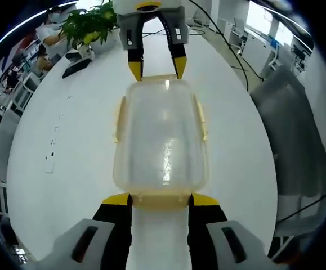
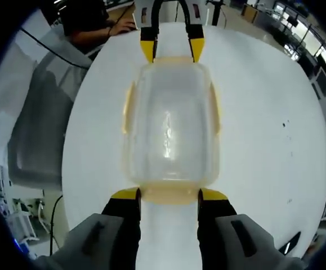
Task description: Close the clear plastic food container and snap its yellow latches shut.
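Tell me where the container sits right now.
The container lies mid-table between the two grippers: in the left gripper view, the left gripper brackets its near end latch and the right gripper its far end.

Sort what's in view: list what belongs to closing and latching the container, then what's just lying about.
Belongs to the job:
- clear plastic food container with yellow latches
- left gripper, open at one end latch
- right gripper, open at the opposite end latch

Lying about:
- leafy green potted plant
- grey fabric-covered chair
- black cable
- round white table
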`<control>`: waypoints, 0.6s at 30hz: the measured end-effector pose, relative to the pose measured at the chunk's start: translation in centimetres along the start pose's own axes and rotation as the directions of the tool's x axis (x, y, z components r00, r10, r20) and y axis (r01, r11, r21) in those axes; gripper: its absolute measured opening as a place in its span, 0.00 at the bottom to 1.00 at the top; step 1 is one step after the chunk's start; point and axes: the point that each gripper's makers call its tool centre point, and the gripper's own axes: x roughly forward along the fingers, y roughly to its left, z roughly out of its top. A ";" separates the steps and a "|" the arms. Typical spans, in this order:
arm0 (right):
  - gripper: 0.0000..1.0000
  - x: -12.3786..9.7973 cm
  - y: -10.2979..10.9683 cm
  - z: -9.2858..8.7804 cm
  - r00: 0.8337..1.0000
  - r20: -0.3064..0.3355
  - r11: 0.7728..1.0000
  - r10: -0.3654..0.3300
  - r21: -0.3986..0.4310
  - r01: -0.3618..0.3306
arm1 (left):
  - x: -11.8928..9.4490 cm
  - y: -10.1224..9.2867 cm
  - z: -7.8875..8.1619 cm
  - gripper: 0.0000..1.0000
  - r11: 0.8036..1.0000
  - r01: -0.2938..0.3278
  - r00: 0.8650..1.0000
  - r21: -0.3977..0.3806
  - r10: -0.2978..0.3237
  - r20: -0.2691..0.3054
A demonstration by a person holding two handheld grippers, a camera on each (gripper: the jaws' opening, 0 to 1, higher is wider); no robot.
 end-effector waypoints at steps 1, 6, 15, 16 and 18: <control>0.36 0.0 0.0 0.0 1.000 0.000 1.000 0.001 0.000 -0.001 | 0.0 0.0 0.0 0.32 1.000 0.002 1.000 0.001 -0.002 -0.001; 0.36 0.2 -0.1 -0.1 1.000 -0.004 1.000 0.004 -0.003 -0.004 | 0.2 -0.1 -0.1 0.33 1.000 0.000 1.000 -0.003 0.000 0.001; 0.36 0.6 -0.5 -0.3 1.000 -0.003 1.000 0.005 -0.008 -0.005 | 0.6 -0.3 -0.4 0.33 1.000 -0.001 1.000 -0.013 0.001 0.008; 0.36 0.7 -0.6 -0.3 1.000 -0.002 1.000 0.005 -0.009 -0.005 | 0.6 -0.3 -0.4 0.33 1.000 -0.002 1.000 -0.013 0.002 0.007; 0.36 0.8 -0.5 -0.1 1.000 -0.004 1.000 0.007 -0.011 -0.007 | 0.7 -0.2 -0.6 0.33 1.000 -0.001 1.000 -0.015 0.001 0.005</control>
